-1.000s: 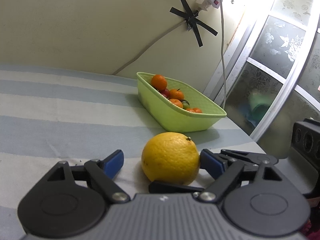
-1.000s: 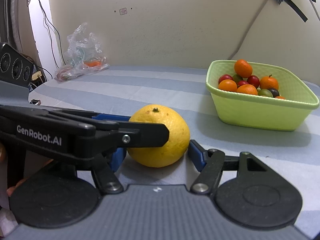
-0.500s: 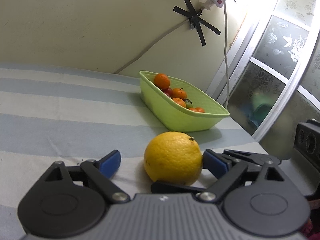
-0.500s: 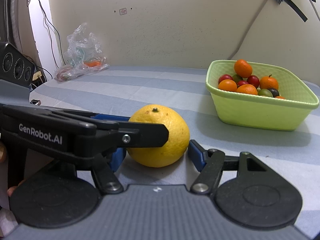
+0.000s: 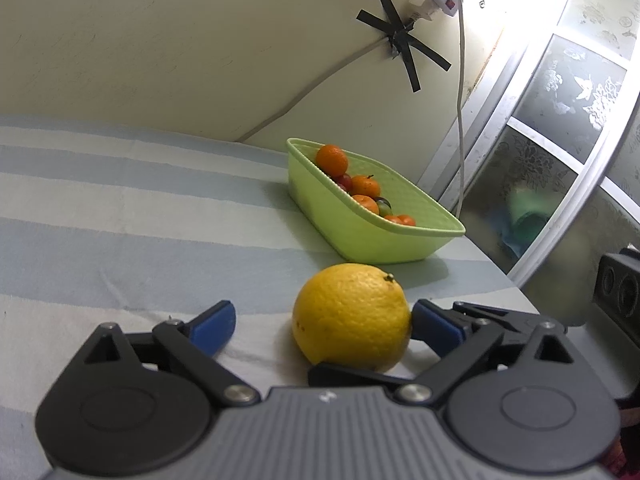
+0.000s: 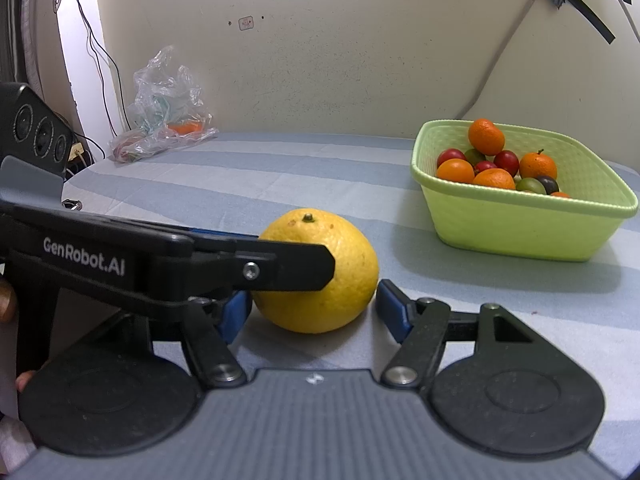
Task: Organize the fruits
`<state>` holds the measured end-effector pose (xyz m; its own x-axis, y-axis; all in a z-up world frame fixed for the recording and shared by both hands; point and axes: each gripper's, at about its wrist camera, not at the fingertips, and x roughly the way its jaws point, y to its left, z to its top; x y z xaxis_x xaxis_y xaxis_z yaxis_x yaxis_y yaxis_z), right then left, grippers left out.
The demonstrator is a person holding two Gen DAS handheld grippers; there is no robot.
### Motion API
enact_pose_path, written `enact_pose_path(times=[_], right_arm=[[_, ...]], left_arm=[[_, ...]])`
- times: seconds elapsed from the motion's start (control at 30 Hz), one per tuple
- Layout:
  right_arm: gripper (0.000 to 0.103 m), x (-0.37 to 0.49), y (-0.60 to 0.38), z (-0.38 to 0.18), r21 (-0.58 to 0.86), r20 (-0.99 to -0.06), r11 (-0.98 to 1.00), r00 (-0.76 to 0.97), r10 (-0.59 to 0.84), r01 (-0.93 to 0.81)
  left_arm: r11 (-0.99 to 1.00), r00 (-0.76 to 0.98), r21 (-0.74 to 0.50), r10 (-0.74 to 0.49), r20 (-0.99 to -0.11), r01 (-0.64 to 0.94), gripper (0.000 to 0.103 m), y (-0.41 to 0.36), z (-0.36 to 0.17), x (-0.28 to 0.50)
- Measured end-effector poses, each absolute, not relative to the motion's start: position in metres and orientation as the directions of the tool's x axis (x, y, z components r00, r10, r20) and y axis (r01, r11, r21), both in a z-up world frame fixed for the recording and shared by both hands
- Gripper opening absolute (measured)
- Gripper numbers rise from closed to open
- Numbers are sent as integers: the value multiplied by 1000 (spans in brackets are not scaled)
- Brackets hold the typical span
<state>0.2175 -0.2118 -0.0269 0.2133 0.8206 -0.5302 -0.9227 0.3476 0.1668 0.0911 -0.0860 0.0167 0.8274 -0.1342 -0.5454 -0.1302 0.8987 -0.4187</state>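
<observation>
A large yellow citrus fruit (image 5: 350, 316) (image 6: 320, 272) rests on the striped tablecloth. My left gripper (image 5: 324, 322) is open around it; the right pad touches the fruit and the left pad stands apart. My right gripper (image 6: 314, 308) is open with a pad close on each side of the fruit. The left gripper's body (image 6: 168, 264) crosses in front of the fruit in the right wrist view. A light green basket (image 5: 376, 236) (image 6: 520, 224) farther back holds several small oranges and red and green fruits.
A crumpled clear plastic bag (image 6: 164, 112) lies at the far left by the wall. A taped cable (image 5: 396, 40) runs along the wall. A window frame (image 5: 560, 184) and the table edge are to the right.
My left gripper has swung left around the fruit, so the fruit now sits against its right pad. The right gripper has barely moved.
</observation>
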Motion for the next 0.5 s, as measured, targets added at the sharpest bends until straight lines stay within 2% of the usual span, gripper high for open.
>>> enact_pose_path(times=[0.5], right_arm=[[71,218,-212,-27,169,-529,347,213,822,-922]], left_arm=[[903,832,-407,-121,-542,-134,98,-90,18,90]])
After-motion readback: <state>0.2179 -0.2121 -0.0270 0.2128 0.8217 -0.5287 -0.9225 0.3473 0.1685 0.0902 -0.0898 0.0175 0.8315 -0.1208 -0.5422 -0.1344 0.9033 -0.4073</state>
